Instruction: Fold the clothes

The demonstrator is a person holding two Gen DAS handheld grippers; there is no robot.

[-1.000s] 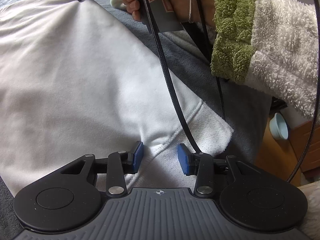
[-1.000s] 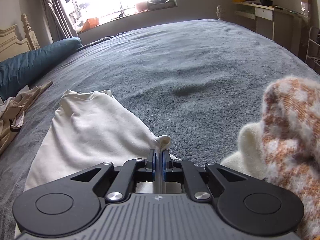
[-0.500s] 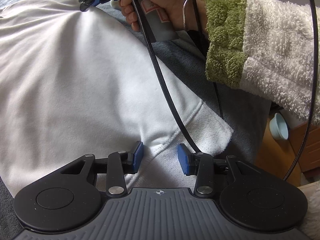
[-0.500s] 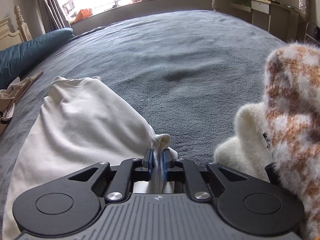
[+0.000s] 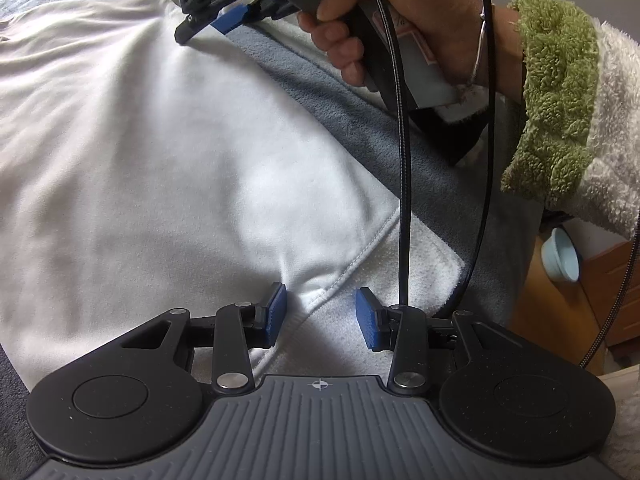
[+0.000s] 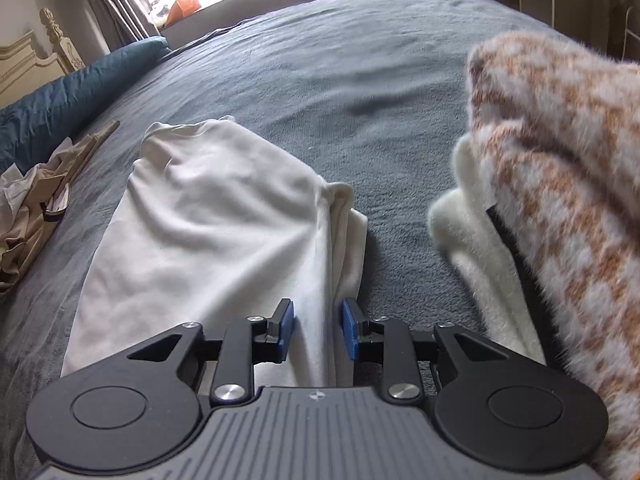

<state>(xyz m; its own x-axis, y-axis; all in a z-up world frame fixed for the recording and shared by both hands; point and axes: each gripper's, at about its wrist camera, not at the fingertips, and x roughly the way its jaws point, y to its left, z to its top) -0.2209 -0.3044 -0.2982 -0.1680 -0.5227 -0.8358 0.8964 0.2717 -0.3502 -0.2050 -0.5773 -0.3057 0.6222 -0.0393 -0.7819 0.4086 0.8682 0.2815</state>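
Our right gripper (image 6: 316, 330) is letting go: its blue pads are opening, the edge of the white sweatshirt (image 6: 208, 216) lies between them, and neither pad presses on the cloth. Our left gripper (image 5: 320, 316) stands partly spread over the stitched hem corner of the same garment, the fabric bunched up between its pads; the left one seems to brush the cloth, the right one stands clear, so we read no pinch there. The sweatshirt lies lengthwise on the grey bedspread (image 6: 360, 80), already doubled into a long panel, with a small puckered corner (image 6: 340, 194) at its right edge ahead of the right gripper. To do this release well, we judge, we should let the pads part fully before drawing the tool away, and pull back along the fabric rather than up, so the fold we just laid is not dragged open. Then that puckered corner wants flattening so the edge lines up. The black cable (image 5: 402, 160) hangs across the left tool's view and could snag the hem, so we keep it off the cloth. The beige garment (image 6: 36, 208) waits well apart at the left, near the teal pillow (image 6: 72, 96).
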